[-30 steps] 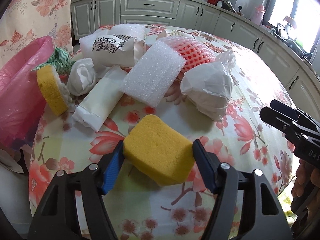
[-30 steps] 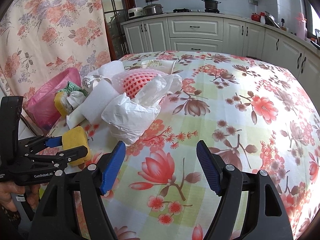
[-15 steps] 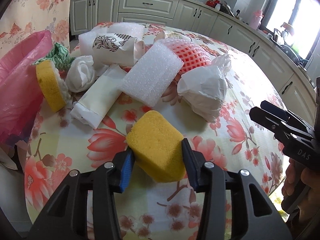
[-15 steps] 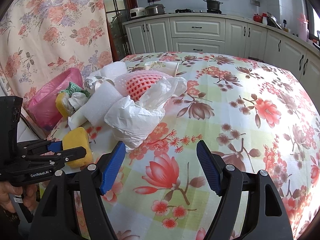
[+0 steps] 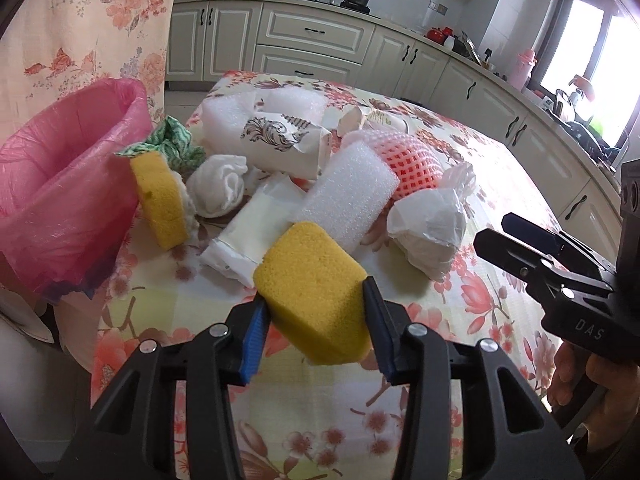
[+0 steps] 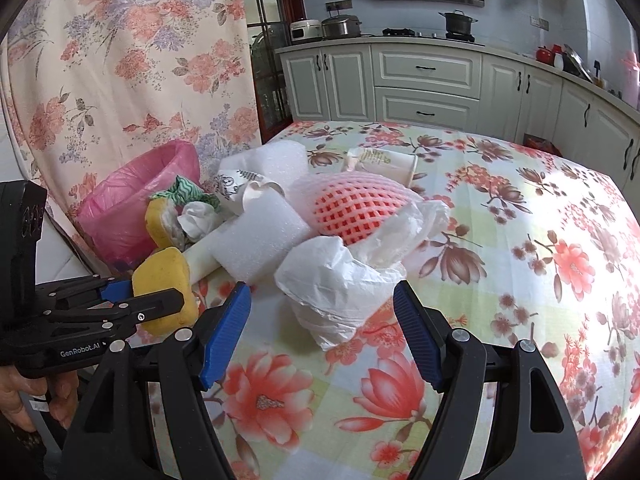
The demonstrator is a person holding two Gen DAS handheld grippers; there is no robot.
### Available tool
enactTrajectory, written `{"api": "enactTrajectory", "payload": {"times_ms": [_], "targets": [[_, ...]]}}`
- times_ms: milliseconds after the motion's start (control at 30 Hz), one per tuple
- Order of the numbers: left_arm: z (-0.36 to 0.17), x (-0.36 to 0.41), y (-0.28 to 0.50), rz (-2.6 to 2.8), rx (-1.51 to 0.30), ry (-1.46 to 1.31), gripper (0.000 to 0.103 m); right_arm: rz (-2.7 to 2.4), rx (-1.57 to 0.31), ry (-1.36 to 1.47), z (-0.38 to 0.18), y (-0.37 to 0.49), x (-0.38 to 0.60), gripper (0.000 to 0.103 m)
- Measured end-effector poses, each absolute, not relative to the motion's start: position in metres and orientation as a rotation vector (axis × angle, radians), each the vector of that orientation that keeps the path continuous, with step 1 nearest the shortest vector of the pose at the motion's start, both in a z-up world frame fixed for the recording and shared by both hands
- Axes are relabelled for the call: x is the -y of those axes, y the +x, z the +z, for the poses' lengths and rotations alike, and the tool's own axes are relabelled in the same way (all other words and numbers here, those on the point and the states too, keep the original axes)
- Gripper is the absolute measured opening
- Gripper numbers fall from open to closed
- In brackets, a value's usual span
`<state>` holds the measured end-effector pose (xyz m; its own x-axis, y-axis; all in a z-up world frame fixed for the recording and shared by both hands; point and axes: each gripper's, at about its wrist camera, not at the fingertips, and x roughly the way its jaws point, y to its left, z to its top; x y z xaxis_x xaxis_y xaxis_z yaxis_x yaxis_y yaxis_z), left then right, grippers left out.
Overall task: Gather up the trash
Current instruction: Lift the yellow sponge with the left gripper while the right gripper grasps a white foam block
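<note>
Trash litters the near-left end of a flower-print desk [image 6: 520, 240] as the left gripper [image 5: 316, 316] lifts a yellow sponge [image 5: 316, 292] clear of the cloth, its blue pads now pressed into the foam on both sides where a second earlier they stood wide around it as it lay on the desk. The squeeze has settled and the sponge hangs tilted between the pads, off the surface. That pickup looks complete; the sponge seems bound for the pink-lined bin [image 5: 68, 184] at the far left, just off the desk's edge.

The right gripper [image 6: 322, 332] hovers with its jaws wide and nothing between them, closer than before to a crumpled white plastic bag [image 6: 340, 280], probably its next target.

Counted from near to far: one yellow sponge in the grip, one white plastic bag, one white foam block [image 5: 348, 196], one long white wrapper [image 5: 252, 236], a second yellow sponge [image 5: 162, 200] standing on edge by the bin, one wad of white tissue [image 5: 218, 184], one pink foam fruit net [image 5: 412, 160], one green-patterned cloth [image 5: 176, 144], one crushed printed paper cup [image 5: 284, 140], a larger white foam piece [image 5: 228, 116] behind it, and one more paper cup [image 6: 380, 164] farthest off. Smaller scraps may be hidden beneath.
</note>
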<state>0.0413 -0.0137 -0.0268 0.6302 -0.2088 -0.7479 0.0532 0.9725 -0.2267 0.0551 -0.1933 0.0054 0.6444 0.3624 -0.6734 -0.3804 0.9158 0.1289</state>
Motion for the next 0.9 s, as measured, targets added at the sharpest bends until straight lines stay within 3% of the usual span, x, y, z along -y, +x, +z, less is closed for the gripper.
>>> {"api": "enactTrajectory", "payload": {"times_ms": [900], "targets": [[0.031, -0.091, 0.021, -0.009, -0.698, -0.265, 0.044, 0.382, -0.887, -0.034, -0.014, 0.129, 0.101, 0.07]]}}
